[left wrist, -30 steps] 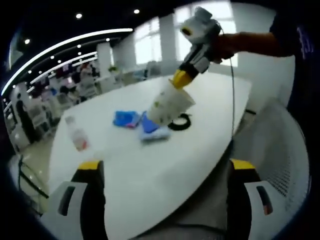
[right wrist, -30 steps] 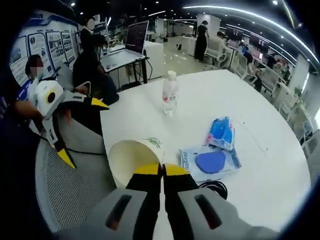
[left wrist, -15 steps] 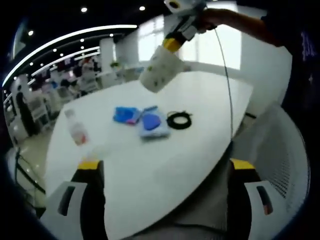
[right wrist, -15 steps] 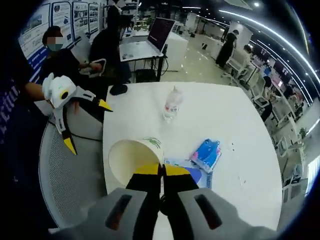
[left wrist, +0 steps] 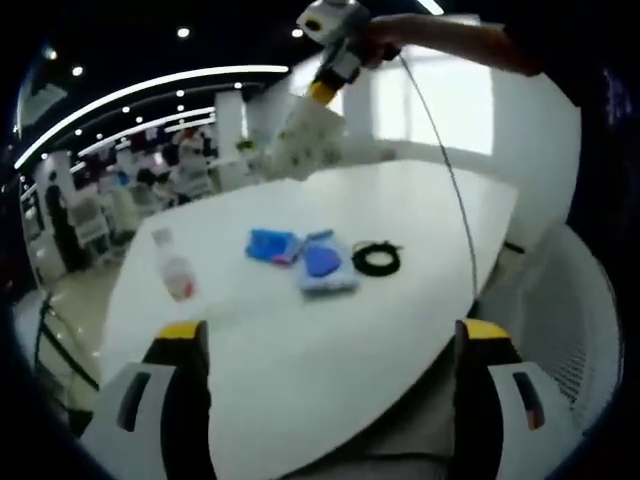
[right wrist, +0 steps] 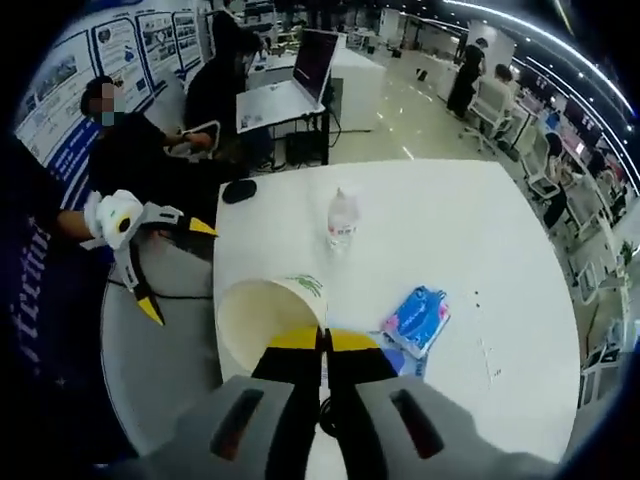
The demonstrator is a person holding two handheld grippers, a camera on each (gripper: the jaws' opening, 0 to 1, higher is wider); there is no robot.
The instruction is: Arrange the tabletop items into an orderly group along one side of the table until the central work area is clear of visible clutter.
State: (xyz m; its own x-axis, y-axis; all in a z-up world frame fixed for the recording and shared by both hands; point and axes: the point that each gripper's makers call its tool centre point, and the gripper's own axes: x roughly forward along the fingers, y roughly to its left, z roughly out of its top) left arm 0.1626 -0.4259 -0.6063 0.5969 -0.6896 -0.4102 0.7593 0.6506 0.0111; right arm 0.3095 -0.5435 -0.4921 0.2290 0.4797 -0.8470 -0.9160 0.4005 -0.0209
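Right gripper (right wrist: 322, 340) clamped tight on the rim of a paper cup (right wrist: 262, 318), jaws pressed together on the thin wall, cup lifted high above the white table (right wrist: 470, 230) with its open mouth toward the camera. In the left gripper view, same cup (left wrist: 305, 140) hanging in the air beyond the table's far edge. Left gripper (left wrist: 325, 345) spread wide and holding nothing, poised off the near edge of the table.

Probably empty and very light, that cup; soft-walled too, so likely to crease under a hard pinch and to swing or slip if tilted. Best taken by the rolled rim, stiffest part.

On the table: water bottle (left wrist: 174, 270) near its left edge, blue packet (left wrist: 272, 245) and wipes pack (left wrist: 322, 268) at its middle, black coiled cable (left wrist: 376, 259) just right of those.
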